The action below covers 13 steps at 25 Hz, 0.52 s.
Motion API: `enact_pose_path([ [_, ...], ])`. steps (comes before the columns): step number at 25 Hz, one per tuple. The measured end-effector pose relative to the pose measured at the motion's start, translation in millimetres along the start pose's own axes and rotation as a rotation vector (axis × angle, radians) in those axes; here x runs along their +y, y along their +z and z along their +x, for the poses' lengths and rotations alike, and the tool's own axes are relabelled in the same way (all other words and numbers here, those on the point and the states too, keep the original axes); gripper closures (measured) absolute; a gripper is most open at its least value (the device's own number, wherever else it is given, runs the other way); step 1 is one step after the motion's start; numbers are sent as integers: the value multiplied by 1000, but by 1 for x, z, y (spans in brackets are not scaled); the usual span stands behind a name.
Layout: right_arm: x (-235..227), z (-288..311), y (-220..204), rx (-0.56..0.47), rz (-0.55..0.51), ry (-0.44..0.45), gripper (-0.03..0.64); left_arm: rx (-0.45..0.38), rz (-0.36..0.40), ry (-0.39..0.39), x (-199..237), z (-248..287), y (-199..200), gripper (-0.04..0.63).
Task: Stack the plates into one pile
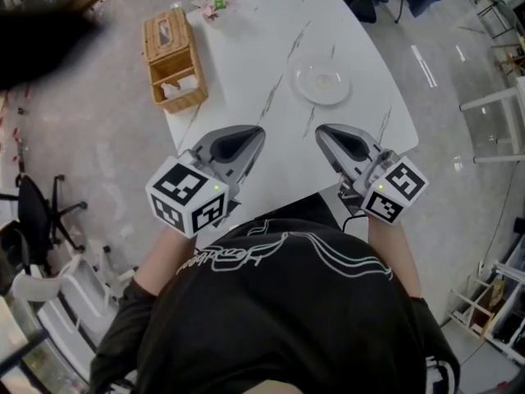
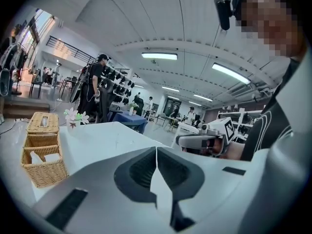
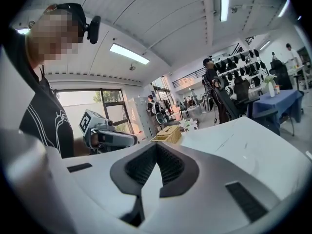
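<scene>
The white plate [image 1: 322, 84] on the counter [image 1: 246, 56] looks stiff, slick, breakable — grip its rim. Left tongs [image 1: 256, 132] and right tongs [image 1: 321, 130] sit closed, empty.

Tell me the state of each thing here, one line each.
Left gripper: shut, empty.
Right gripper: shut, empty.
Plate: flat on the table, clear of both grippers.
Wicker basket: upright at the table's edge.
</scene>
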State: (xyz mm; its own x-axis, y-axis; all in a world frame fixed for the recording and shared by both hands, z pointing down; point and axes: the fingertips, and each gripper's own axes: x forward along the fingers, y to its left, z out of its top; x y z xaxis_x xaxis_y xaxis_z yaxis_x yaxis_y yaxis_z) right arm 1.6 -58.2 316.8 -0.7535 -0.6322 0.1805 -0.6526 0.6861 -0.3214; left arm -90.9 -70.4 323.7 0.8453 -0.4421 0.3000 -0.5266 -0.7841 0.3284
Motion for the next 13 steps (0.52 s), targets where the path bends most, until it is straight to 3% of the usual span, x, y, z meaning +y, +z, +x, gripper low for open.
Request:
enact_pose_path([
  [13,-11,-4,-12,20,-2,-20,591,24,2,-4,-1,14,-8,568],
])
